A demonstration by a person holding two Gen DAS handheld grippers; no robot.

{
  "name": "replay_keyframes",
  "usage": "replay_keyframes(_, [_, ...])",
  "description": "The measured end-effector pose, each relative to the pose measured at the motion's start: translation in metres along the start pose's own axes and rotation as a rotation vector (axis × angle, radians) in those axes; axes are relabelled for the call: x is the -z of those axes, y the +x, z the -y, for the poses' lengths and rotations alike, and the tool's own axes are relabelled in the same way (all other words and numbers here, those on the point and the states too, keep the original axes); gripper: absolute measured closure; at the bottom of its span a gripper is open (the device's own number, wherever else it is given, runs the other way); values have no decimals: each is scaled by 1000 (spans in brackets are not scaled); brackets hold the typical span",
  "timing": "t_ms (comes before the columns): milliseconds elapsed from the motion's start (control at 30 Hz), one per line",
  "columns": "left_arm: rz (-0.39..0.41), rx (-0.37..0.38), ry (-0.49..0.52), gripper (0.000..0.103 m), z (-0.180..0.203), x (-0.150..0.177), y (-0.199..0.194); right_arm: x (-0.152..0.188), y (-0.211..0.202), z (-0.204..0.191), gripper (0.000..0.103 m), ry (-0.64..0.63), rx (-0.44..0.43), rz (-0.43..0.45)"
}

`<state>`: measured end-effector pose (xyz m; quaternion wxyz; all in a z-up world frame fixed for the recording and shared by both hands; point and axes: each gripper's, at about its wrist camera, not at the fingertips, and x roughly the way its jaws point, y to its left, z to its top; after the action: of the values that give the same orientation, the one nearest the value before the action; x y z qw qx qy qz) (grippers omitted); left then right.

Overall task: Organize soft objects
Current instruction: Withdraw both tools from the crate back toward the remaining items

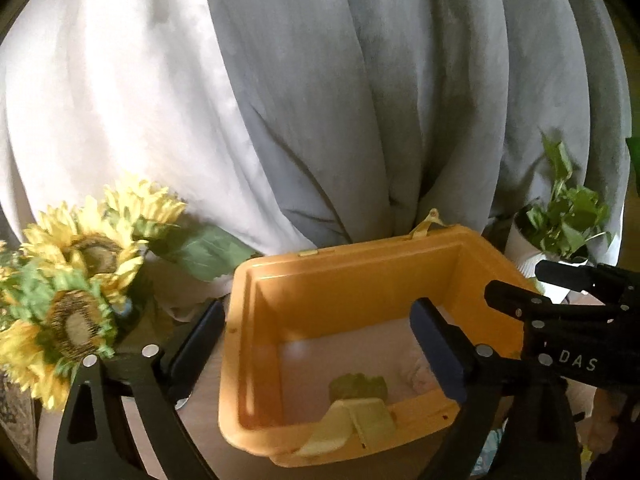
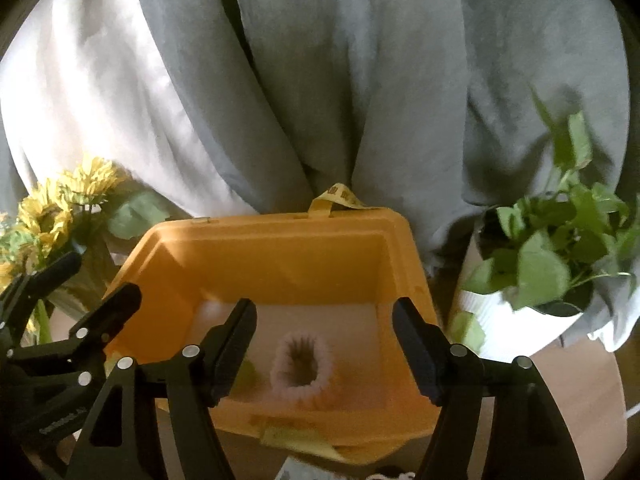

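Observation:
An orange bin (image 1: 256,344) (image 2: 404,256) stands open in front of grey curtains. Inside it lie a pale pink fuzzy scrunchie (image 2: 301,368) and a small green soft object (image 1: 358,387), partly hidden in the right wrist view (image 2: 247,372). A yellow strap (image 1: 348,424) hangs over the near rim. My left gripper (image 1: 320,344) is open and empty over the bin's near left part. My right gripper (image 2: 324,340) is open and empty above the scrunchie. The right gripper also shows at the right of the left wrist view (image 1: 520,292).
Artificial sunflowers (image 1: 80,276) (image 2: 56,212) stand left of the bin. A potted green plant in a white pot (image 2: 532,280) (image 1: 560,216) stands to its right. Grey and white curtains (image 1: 320,80) hang close behind. A yellow strap (image 2: 340,196) sticks up at the bin's far rim.

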<state>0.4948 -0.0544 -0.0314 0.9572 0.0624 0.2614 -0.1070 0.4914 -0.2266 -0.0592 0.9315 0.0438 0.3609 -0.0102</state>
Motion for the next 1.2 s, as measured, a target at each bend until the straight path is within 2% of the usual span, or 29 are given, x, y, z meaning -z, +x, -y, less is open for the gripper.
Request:
replay_keyframes(133, [23, -6, -9, 5, 1, 2, -26, 4, -21, 1, 31, 15, -2, 26])
replay_keyframes(233, [38, -7, -11, 4, 2, 5, -44, 7, -38, 1, 27, 19, 5, 47])
replay_keyframes(533, [65, -20, -19, 4, 3, 20, -91, 26, -87, -4, 27, 8, 25, 100])
replay_keyframes(933, [64, -22, -25, 4, -6, 53, -146, 60, -136, -22, 27, -10, 25, 126])
replay_keyframes(1200, [69, -34, 18, 4, -10, 79, -179, 86, -160, -35, 27, -5, 20, 114])
